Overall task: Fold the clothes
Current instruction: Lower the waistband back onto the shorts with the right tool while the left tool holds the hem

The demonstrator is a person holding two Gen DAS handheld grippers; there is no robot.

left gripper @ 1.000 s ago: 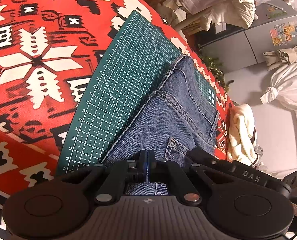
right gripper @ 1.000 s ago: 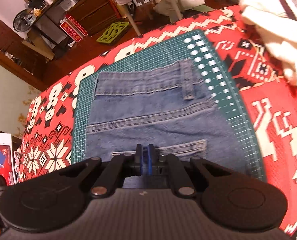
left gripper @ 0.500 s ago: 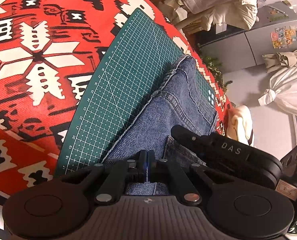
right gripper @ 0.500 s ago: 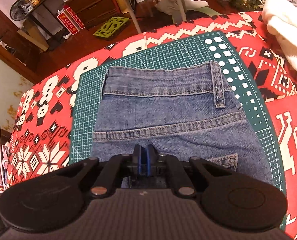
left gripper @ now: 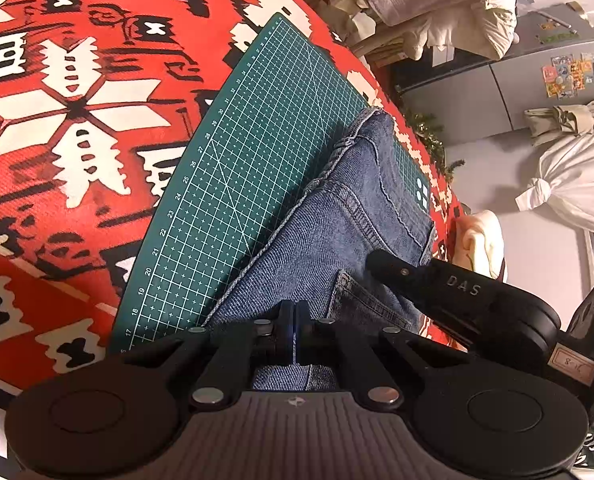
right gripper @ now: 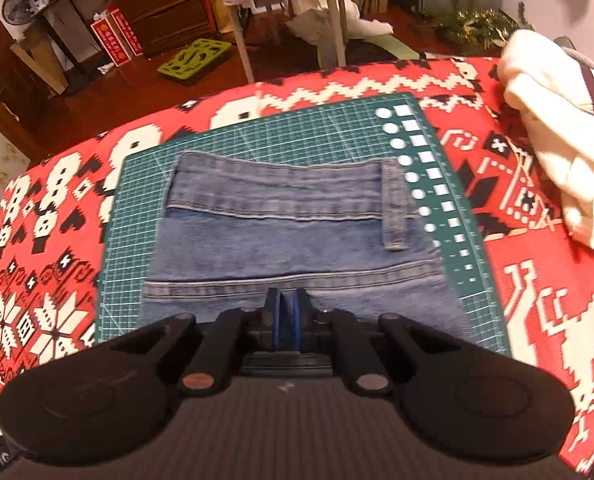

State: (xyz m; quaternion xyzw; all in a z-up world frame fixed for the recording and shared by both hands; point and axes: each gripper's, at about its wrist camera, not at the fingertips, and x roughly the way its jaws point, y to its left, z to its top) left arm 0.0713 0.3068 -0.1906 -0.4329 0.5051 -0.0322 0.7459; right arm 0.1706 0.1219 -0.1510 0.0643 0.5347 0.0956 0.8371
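One pair of jeans [right gripper: 297, 240], folded, lies on one green cutting mat [right gripper: 337, 128] over the red patterned cloth [right gripper: 537, 300] on my desk. Two claws: my left claw [left gripper: 293, 330] is pressed together at the denim's near edge; I cannot tell whether cloth is caught in it. My right claw [right gripper: 287, 320] sits nearly together, a thin gap showing. The left view alone shows the right claw's body at 4 o'clock. The right view alone shows the waistband and a cream garment [right gripper: 557, 152] at 2 o'clock.

Both tools, left tool [left gripper: 294, 322] and right tool [right gripper: 286, 316], are pinched closed.
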